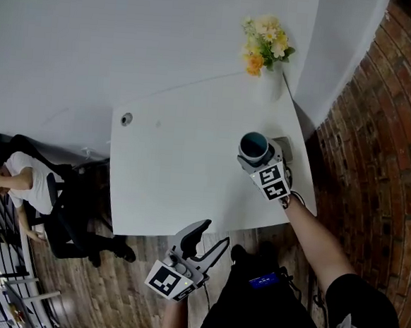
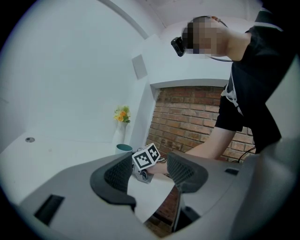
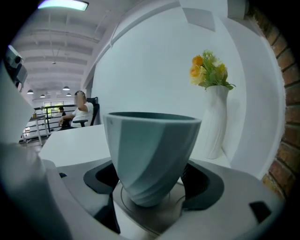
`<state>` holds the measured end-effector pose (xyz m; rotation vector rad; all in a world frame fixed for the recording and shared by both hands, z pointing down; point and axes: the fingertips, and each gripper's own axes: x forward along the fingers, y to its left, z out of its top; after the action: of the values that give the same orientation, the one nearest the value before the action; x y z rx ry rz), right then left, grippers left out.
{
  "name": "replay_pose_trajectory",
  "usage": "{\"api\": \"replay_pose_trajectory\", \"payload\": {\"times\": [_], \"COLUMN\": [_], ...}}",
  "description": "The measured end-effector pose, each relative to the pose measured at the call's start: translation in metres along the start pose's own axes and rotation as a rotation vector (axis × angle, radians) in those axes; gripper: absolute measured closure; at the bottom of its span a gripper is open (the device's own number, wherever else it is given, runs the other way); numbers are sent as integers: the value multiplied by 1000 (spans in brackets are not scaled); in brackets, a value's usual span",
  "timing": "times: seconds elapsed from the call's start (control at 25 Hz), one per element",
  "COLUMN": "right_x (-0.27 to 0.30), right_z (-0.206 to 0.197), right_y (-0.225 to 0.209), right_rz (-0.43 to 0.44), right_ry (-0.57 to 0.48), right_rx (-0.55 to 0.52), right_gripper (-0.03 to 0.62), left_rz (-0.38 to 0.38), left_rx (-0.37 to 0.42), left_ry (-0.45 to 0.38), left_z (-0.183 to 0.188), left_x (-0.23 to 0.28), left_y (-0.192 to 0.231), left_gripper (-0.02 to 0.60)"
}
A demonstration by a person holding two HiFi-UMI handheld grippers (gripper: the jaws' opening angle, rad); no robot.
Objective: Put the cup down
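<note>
A teal ribbed cup (image 1: pixel 254 148) (image 3: pixel 150 150) stands upright between the jaws of my right gripper (image 1: pixel 257 159) (image 3: pixel 150 187), which is shut on it. The gripper is over the right part of the white table (image 1: pixel 176 172). The cup's foot meets a round grey coaster (image 3: pixel 154 213) below it; I cannot tell whether it rests there. My left gripper (image 1: pixel 210 236) (image 2: pixel 149 176) hangs off the table's near edge, above the wooden floor. It is open with nothing between its pads. In the left gripper view the cup (image 2: pixel 124 148) shows small behind the right gripper's marker cube.
A white vase of yellow flowers (image 1: pixel 268 83) (image 3: pixel 213 122) stands at the table's far right corner. A small round grommet (image 1: pixel 126 119) sits near the far left corner. A brick wall (image 1: pixel 377 138) runs close along the right. A person sits on a chair (image 1: pixel 20 180) at the left.
</note>
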<state>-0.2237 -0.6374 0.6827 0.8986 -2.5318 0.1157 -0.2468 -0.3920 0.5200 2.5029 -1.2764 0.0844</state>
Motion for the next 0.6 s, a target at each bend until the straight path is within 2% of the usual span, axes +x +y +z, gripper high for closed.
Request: {"api": "replay_pose_trajectory", "payload": {"times": [0.32,0.6], "right_x": [-30,-79], "right_z": [-7,-6], "right_y": [2,17], "right_rz": [32,69], "right_ry": [8,-12], "right_rx": [28,138], "right_gripper": [209,209], "left_rz": [-7,-7], "left_rx": [7,7], "left_ry": [-23,-54], "left_z": [4,12], "left_x": [3,0], "left_y": [-11,-21], "left_gripper": [342,343]}}
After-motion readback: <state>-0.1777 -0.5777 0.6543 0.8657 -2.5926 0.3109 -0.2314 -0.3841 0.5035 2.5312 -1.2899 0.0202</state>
